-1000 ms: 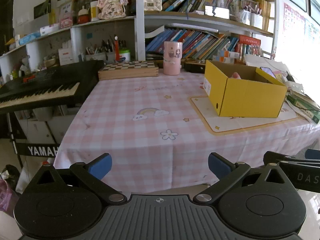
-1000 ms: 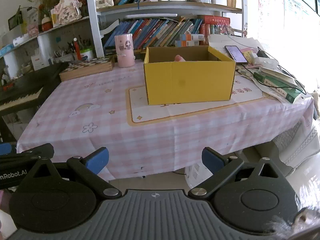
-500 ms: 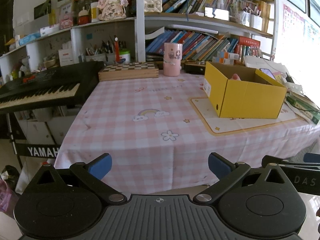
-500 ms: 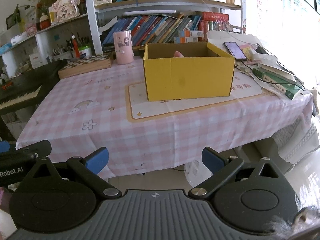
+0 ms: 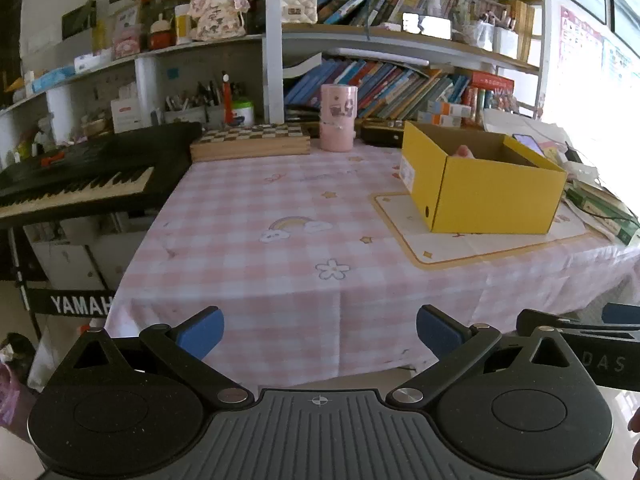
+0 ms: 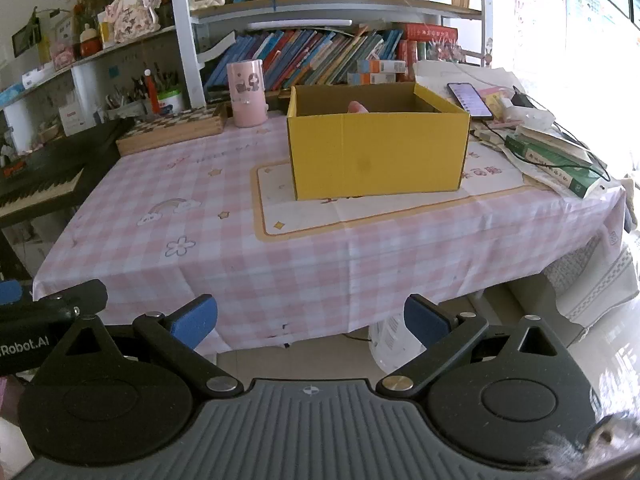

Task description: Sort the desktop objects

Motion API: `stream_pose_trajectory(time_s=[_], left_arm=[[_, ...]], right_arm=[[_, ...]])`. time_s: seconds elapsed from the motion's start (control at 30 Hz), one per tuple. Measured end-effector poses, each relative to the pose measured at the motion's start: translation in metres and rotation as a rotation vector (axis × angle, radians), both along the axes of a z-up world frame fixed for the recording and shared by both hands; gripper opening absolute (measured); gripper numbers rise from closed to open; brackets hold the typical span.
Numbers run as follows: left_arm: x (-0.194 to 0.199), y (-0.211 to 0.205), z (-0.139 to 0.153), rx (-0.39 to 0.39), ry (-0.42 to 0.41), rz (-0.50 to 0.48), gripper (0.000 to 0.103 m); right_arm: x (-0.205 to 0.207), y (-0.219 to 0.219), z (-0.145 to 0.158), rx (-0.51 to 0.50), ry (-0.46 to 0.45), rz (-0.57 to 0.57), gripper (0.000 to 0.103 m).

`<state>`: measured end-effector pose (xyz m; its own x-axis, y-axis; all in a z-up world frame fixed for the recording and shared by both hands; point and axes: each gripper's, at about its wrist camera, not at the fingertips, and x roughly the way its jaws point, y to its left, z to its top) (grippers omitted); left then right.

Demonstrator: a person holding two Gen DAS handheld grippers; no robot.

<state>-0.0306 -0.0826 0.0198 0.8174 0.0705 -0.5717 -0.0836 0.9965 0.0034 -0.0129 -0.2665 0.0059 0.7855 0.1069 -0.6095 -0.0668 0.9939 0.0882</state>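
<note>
The yellow box (image 6: 378, 152) is open on top and stands on the cream mat (image 6: 360, 208) on the desk (image 6: 200, 240). Its long side runs across the desk, beside the pink cup (image 6: 246, 94). Left tongs (image 5: 320, 332) and right tongs (image 6: 310, 320) are wide, empty.

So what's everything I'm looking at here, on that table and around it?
Yellow box: one, yellow cardboard, open top, on the cream mat; something pink peeks above its rim.
Cream mat: one, orange border, on the tablecloth.
Tablecloth: one, pink and white check, covers the table.
Pink cup: one, upright, far edge of the table.
Chessboard box: one, wooden, left of the cup.
Keyboard: one, black, left of the table.
Phone: one, dark, right of the box.
Green books: a stack, table's right edge.
Bookshelves: many books, behind.
Left tongs: one, black, blue pads, open, empty.
Right tongs: one, same, open, empty.
</note>
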Motion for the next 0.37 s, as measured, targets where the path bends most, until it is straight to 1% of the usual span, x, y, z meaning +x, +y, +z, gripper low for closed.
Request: stream_pose_trajectory(time_s=[0.1, 0.27, 0.37], left_arm=[[0.0003, -0.0009, -0.0002, 0.002, 0.003, 0.001, 0.103], [0.0011, 0.0018, -0.0012, -0.019, 0.009, 0.012, 0.103], [0.0016, 0.0018, -0.0008, -0.015, 0.006, 0.019, 0.103]], right_arm=[[-0.0008, -0.0012, -0.0009, 0.001, 0.002, -0.004, 0.101], [-0.0013, -0.0019, -0.0007, 0.0, 0.001, -0.004, 0.101], [-0.0012, -0.0022, -0.0011, 0.002, 0.006, -0.005, 0.101]])
